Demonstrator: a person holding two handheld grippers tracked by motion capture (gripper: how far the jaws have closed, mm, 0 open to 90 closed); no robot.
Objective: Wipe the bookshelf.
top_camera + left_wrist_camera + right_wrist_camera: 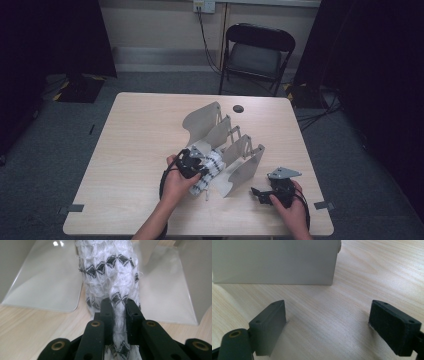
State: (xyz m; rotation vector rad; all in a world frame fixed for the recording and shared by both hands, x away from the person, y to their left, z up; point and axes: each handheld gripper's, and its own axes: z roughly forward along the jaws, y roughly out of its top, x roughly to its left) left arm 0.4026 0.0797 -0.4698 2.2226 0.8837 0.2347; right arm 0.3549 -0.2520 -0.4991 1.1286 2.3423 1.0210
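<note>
A white knitted cloth with black diamond marks (110, 272) is rolled up and lies between the plates of a grey folding rack (220, 140) in the middle of the table. My left gripper (117, 307) is shut on a pinched fold of that cloth; in the high view the left gripper (192, 162) sits at the rack's near left end, over the cloth (210, 172). My right gripper (328, 320) rests low over the wood with its jaws wide apart and nothing between them. The right gripper (260, 192) lies near the table's front right, beside the rack's last plate (274, 261).
The light wooden table (135, 145) has a dark round grommet (238, 108) at its back. A black folding chair (255, 52) stands behind it. Bits of tape (75, 208) mark the front corners. Dark curtains hang at both sides.
</note>
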